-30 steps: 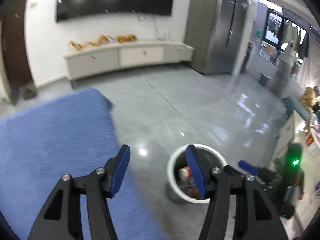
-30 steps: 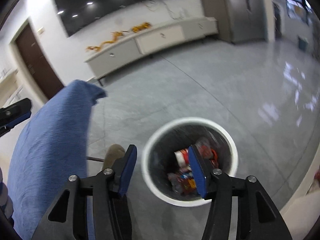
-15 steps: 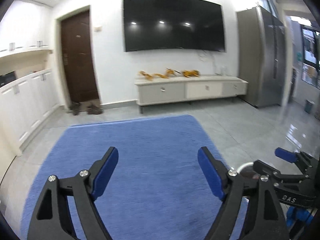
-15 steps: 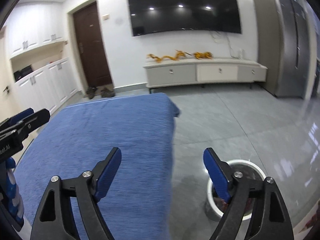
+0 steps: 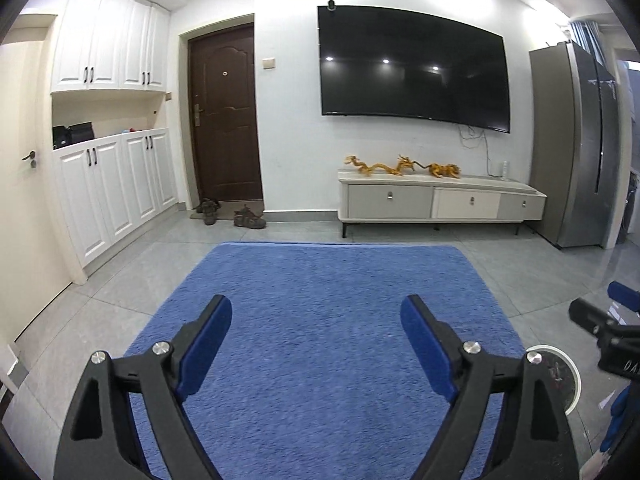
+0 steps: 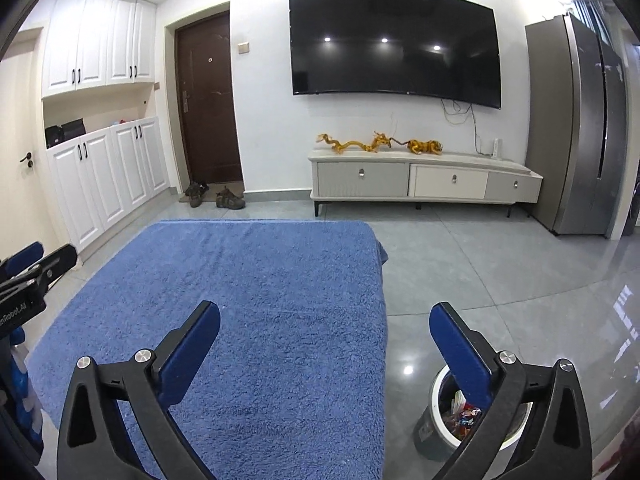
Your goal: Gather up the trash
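Glossy grey tiled floor, blue fluffy cloth-covered worktop, white-rimmed grey trash bin standing just beside it

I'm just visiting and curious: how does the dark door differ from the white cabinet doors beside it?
The door is dark brown; the cabinet doors are white. The door is one tall leaf reaching the floor; the cabinet doors come in several narrower leaves, in an upper and a lower row with an open shelf between. The door has a lever handle on a plate; the cabinet doors have small dark pulls. Both are shut and panelled.
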The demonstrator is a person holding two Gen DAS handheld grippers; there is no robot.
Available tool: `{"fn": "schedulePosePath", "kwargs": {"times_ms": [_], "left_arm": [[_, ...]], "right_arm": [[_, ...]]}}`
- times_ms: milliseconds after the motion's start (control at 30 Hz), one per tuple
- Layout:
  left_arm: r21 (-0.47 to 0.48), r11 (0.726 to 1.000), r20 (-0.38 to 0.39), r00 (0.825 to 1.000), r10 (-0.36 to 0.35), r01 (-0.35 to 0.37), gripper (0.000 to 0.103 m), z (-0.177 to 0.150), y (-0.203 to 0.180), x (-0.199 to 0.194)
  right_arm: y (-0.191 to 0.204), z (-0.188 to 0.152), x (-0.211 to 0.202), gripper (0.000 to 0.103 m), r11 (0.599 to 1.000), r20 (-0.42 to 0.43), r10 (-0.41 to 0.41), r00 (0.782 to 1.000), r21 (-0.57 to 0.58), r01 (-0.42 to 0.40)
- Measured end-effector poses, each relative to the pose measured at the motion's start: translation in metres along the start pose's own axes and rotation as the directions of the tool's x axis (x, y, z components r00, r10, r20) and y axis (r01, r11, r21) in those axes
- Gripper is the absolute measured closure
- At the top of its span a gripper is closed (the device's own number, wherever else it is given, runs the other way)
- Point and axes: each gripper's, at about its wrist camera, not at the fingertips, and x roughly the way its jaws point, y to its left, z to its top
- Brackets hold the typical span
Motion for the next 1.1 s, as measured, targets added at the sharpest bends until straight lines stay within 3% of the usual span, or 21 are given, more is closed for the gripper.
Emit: {"fn": "schedulePosePath", "kwargs": {"times_ms": [933, 1100], "left_arm": [[-0.005, 0.997, 0.031, 0.997, 0.076, -0.076, 0.008, -0.002, 0.023, 0.0], [-0.022, 0.993, 0.058, 0.991, 0.12, -0.118, 0.0, 0.0, 0.03, -0.003]], "right_arm": [[-0.038, 0.007, -0.014, 0.0, 0.974, 0.019, -0.223, 0.975, 0.034, 0.222], [-0.04, 0.009, -0.017, 0.0, 0.967, 0.03, -0.255, 0.967, 0.022, 0.254]]}}
